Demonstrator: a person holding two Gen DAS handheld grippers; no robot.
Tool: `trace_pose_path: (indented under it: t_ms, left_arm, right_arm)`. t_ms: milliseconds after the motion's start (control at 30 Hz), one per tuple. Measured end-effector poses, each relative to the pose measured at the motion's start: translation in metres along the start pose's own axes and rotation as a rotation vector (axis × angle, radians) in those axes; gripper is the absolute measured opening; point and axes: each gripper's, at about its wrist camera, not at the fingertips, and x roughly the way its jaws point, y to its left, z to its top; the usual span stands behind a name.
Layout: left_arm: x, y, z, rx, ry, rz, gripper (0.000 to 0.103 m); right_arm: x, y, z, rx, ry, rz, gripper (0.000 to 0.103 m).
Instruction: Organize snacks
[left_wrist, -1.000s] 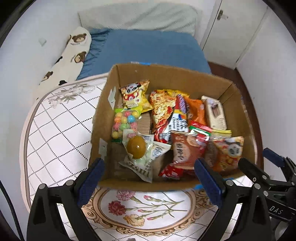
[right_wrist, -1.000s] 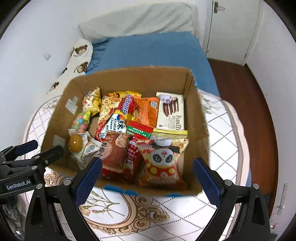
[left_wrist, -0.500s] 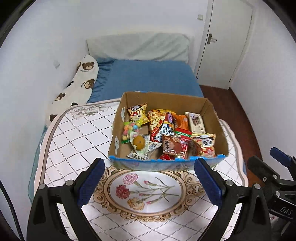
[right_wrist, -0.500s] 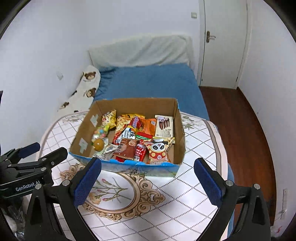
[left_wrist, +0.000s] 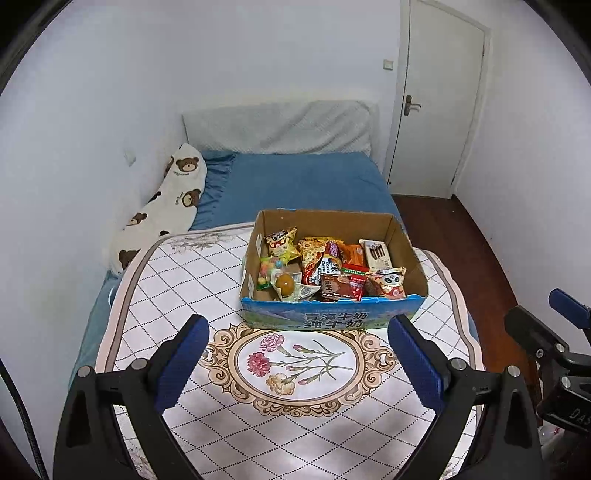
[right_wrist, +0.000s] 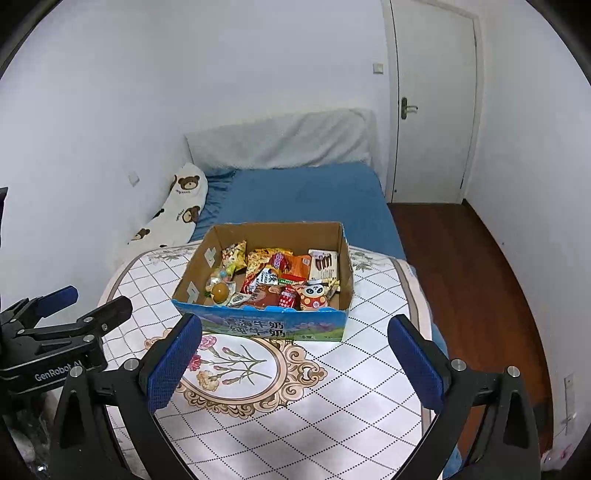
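Cardboard box (left_wrist: 332, 321) sits on the patterned table (left_wrist: 177, 280), snack packets (left_wrist: 332, 269) all inside, none loose outside. Left gripper (left_wrist: 297, 365) and right gripper (right_wrist: 293, 363) both spread apart, empty, short of the box. Organizing looks finished or nearly so.
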Motion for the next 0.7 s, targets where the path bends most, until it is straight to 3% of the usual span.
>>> trace_pose_path:
  t_ms: [300,700]
  left_arm:
    - [-0.017,-0.003,-0.006,0.002,-0.048,0.011,0.099]
    - [0.033,-0.004,0.008,-0.023,-0.065,0.051,0.099]
  right_arm:
    - [-0.020,0.001,0.002,-0.008,-0.039,-0.019,0.103]
    - [0.038,-0.013,0.013,0.012,-0.035,-0.072,0.103]
